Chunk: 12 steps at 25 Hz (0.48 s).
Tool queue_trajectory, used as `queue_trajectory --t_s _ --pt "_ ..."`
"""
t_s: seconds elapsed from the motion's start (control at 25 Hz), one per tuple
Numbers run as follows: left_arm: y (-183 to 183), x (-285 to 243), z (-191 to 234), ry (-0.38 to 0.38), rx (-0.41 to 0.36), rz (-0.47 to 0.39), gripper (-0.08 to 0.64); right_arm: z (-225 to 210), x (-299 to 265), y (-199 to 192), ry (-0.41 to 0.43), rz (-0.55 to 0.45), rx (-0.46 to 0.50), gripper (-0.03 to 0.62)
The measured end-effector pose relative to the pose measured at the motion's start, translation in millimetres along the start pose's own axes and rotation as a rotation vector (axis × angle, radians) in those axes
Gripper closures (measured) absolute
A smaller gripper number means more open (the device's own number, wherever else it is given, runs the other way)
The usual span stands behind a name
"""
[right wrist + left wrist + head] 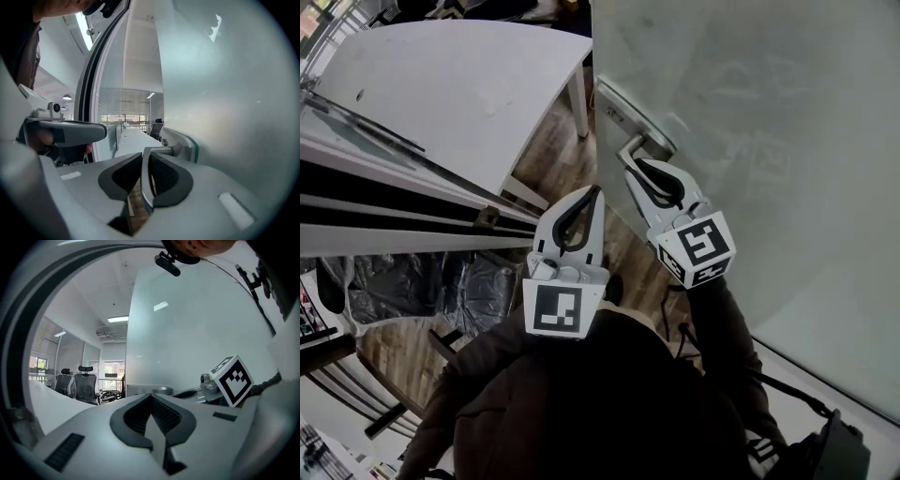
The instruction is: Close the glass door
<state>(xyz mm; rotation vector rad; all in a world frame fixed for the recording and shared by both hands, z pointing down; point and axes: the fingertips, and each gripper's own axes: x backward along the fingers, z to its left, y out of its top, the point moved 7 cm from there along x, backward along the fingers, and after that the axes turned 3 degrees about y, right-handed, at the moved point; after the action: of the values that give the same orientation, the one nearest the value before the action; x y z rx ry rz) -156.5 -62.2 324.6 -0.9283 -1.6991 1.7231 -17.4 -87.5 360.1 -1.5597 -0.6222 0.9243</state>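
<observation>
Item: glass door, frosted panel, filling the right of the head view; its free edge lies towards the person.
Fitting: lever handle, metal, on a plate at the door's edge, above the wooden floor.
Right tongs: jaws closed onto the lever handle; the right gripper view shows the metal bar pinched between the two dark pads, the door plate just beyond.
Left tongs: jaws together with nothing between them, as the left gripper view confirms; held just beside the right tongs and clear of the door.
Surroundings: white table to the left, apart from the door; dark door frame beside the glass in the right gripper view.
Step in hand (judged): move the door shut by the gripped handle.
Handling advice: hold the pinch firm on the lever; draw steadily along the door's own path, not across it, so the bar does not slip from the pads.
Caution: slow near the frame; let the left tongs stay clear of the closing gap.
</observation>
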Motion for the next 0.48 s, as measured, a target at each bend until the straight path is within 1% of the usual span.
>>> queue_trajectory --t_s 0.12,0.32,0.4,0.48 --pt "-1.6 21.1 -1.2 0.057 -0.006 -0.004 0.563 20.0 -3.4 -2.7 0.042 -0.001 0.002 0.531" --pt "-7.0 46.4 -2.2 0.123 0.005 0.007 0.563 43.2 -3.2 -4.9 0.101 -0.005 0.01 0.529" --pt "-6.7 53.8 1.0 0.14 0.005 0.003 0.563 54.3 -3.3 -6.9 0.122 -0.003 0.011 0.529" --pt "-5.2 69.8 2.6 0.138 0.003 -0.008 0.563 73.5 1.3 -5.8 0.137 -0.004 0.021 0.529"
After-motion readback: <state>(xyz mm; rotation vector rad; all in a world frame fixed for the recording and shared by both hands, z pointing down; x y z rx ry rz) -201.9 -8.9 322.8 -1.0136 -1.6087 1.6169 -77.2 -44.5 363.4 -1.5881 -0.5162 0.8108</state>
